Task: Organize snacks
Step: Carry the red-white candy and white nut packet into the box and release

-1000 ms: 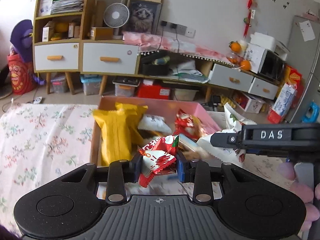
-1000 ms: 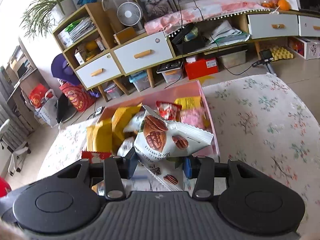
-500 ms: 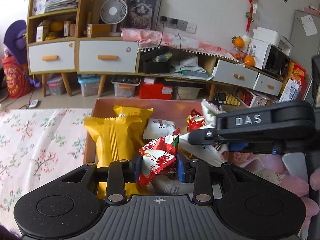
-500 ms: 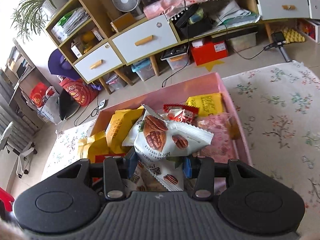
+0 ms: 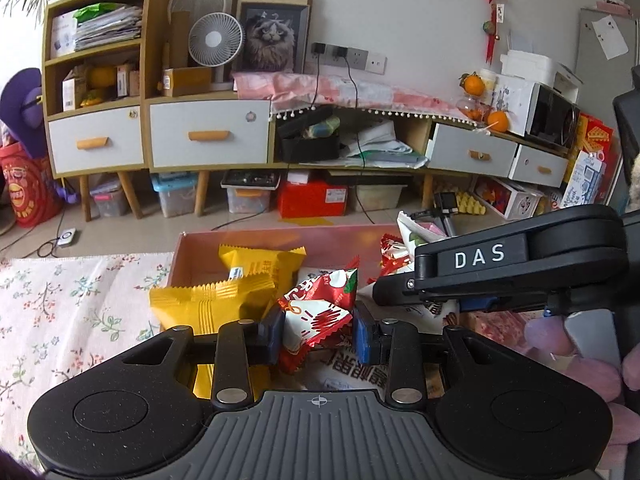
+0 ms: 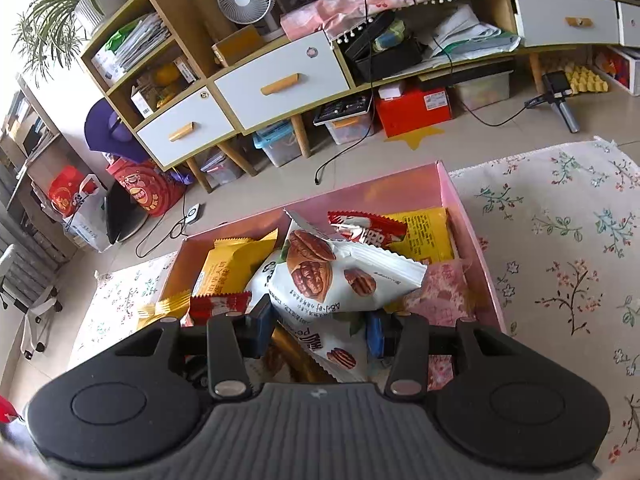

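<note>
Two snack packs now hanging right over the pink box [image 6: 472, 216], closer than a moment ago. Left gripper [image 5: 318, 330] jaws squeezing a red candy pack [image 5: 320, 312], right gripper [image 6: 320, 328] jaws squeezing a white walnut pack [image 6: 340, 276]. Probably time to drop both in.

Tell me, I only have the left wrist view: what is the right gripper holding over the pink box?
Observer: The right gripper has its fingers shut on a white walnut packet, which your view mostly hides behind that gripper's body.
Operator: Is anything lying at the box's far right corner?
Observer: Yes, a yellow packet lies flat there against the pink box wall, with a red wrapper overlapping its left end.
Operator: And what is beyond the box on the right?
Observer: Only the floral cloth; no snacks show on it there.
</note>
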Demonstrator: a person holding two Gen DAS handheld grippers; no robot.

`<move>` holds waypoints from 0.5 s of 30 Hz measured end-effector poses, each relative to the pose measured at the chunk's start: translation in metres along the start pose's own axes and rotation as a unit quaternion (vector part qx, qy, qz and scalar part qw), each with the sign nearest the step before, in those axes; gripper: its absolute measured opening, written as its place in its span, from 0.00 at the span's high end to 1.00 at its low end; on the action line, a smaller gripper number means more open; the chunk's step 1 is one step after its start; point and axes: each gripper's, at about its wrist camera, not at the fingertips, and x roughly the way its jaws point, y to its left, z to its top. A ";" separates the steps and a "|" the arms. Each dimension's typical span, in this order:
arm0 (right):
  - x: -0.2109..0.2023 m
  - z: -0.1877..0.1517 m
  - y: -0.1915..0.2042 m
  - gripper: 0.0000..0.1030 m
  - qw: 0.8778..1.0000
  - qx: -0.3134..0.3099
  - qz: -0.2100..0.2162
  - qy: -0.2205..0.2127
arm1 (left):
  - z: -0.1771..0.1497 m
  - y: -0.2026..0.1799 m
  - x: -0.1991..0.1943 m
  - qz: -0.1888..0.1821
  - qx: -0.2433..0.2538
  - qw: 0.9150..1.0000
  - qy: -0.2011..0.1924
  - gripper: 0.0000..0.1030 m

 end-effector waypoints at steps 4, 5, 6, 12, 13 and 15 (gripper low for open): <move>0.000 0.003 0.000 0.55 1.000 -0.001 -0.006 -0.007 | 0.000 0.000 0.007 -0.005 0.001 1.000 0.006 0.64; 0.000 0.004 -0.001 0.48 1.000 0.000 -0.006 -0.010 | 0.000 0.000 0.006 -0.006 -0.001 1.000 0.004 0.63; -0.002 0.004 -0.001 0.41 1.000 0.001 -0.004 -0.015 | 0.000 0.001 0.005 -0.008 -0.003 1.000 0.002 0.58; -0.014 0.009 -0.001 0.31 0.999 -0.006 0.000 -0.031 | 0.001 -0.003 -0.005 -0.012 -0.003 1.000 -0.004 0.35; -0.016 0.009 -0.001 0.30 0.999 -0.009 0.000 -0.034 | 0.001 -0.004 -0.008 -0.012 -0.004 1.000 -0.005 0.33; -0.020 0.009 0.002 0.28 0.999 -0.017 -0.002 -0.036 | 0.001 -0.005 -0.012 -0.014 -0.007 1.000 -0.002 0.32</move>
